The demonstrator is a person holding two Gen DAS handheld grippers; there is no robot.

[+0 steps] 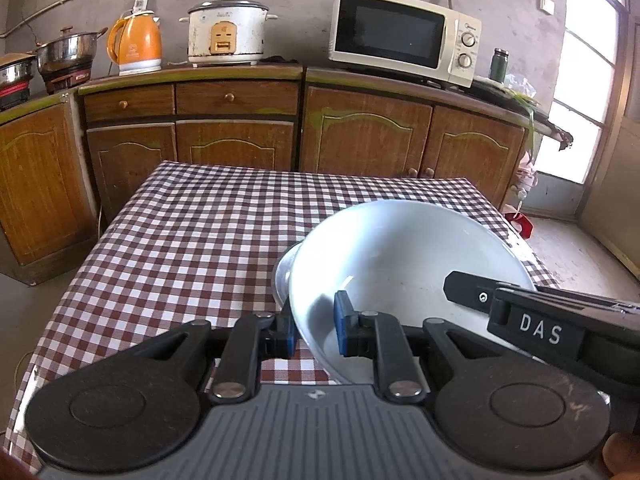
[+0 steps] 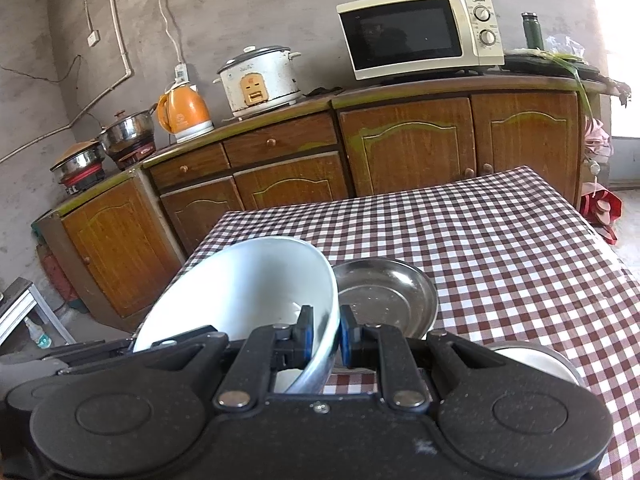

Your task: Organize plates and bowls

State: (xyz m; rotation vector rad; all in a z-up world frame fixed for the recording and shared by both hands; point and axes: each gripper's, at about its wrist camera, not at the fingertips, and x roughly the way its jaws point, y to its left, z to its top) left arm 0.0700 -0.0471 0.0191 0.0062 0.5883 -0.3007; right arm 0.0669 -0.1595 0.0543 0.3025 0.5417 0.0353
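Note:
A large white bowl point(image 1: 404, 264) is held tilted above the checked table point(image 1: 192, 232). My left gripper point(image 1: 316, 330) is shut on its near rim. My right gripper point(image 2: 325, 338) is shut on the bowl's point(image 2: 248, 280) opposite rim, and its black finger shows in the left wrist view point(image 1: 476, 294). A shallow steel dish point(image 2: 384, 296) lies on the table just past the bowl; only its edge shows in the left wrist view point(image 1: 282, 276). Another steel bowl point(image 2: 536, 360) sits partly hidden behind my right gripper body.
Wooden cabinets point(image 1: 240, 128) run behind the table, carrying a microwave point(image 1: 404, 36), a rice cooker point(image 1: 226, 32), an orange kettle point(image 1: 136, 44) and steel pots point(image 1: 66, 52). A green flask point(image 1: 499, 64) stands by the window. The checked cloth point(image 2: 500, 240) stretches right of the dish.

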